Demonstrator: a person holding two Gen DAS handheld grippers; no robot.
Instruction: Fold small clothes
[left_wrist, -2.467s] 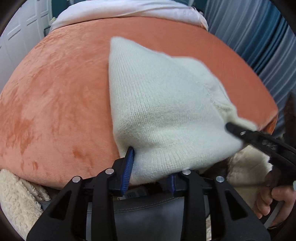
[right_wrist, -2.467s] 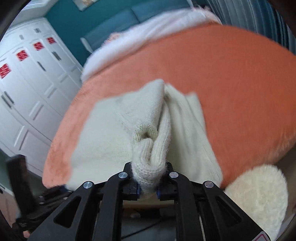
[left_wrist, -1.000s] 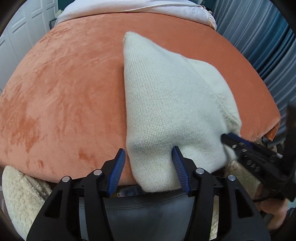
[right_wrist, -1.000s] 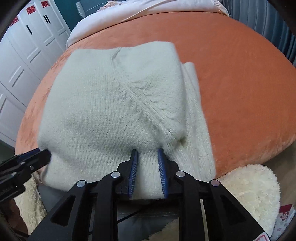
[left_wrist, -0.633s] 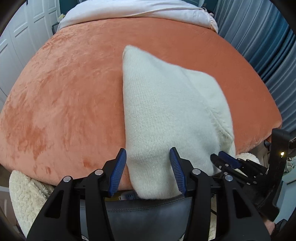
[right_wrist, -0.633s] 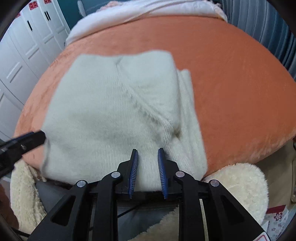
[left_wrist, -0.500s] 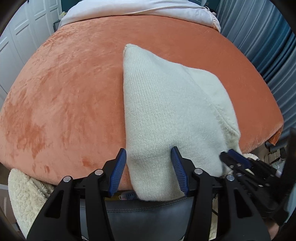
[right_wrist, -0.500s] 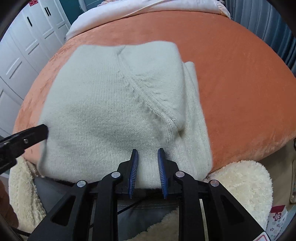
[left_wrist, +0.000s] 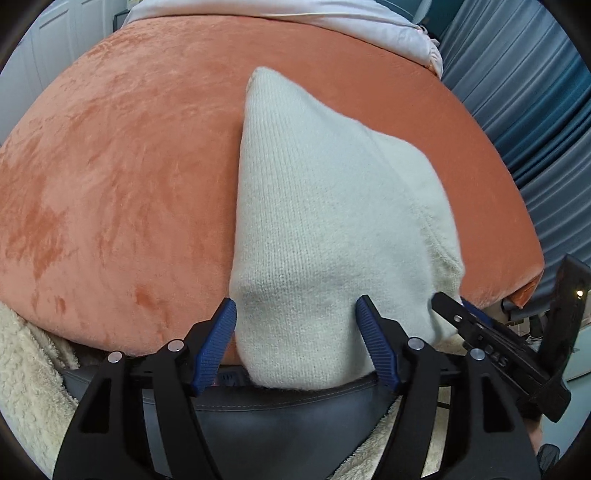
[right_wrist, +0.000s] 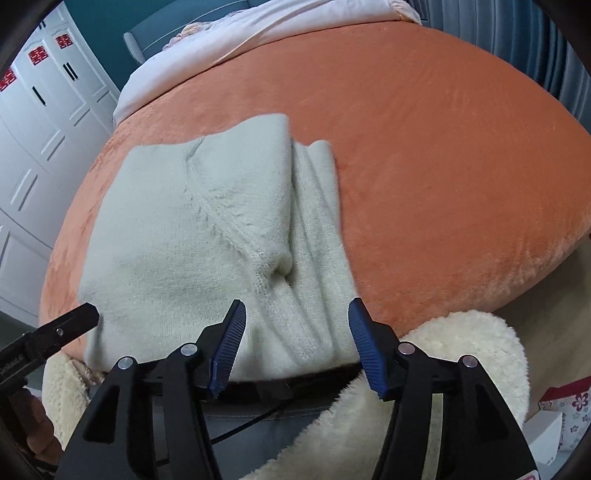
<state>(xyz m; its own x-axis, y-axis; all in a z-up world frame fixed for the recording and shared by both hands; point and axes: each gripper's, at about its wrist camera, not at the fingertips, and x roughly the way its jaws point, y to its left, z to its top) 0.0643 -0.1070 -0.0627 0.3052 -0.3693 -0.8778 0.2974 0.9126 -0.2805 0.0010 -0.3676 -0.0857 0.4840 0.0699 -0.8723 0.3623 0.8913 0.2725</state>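
The folded cream sweater (right_wrist: 207, 236) is laid on the orange blanket (left_wrist: 110, 166). Both tongs, left gripper (left_wrist: 297, 334) and right gripper (right_wrist: 295, 339), are held apart around its near edge; a fluffy rug (right_wrist: 461, 354) is seen below.

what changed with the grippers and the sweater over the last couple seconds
The right gripper, which had pinched a bunched fold of the cream sweater, let go and now has its jaws wide apart. The left gripper opened wider too, with the near edge of the sweater between its fingers. The sweater went from lifted to lying folded on the orange cushion, which stayed put.
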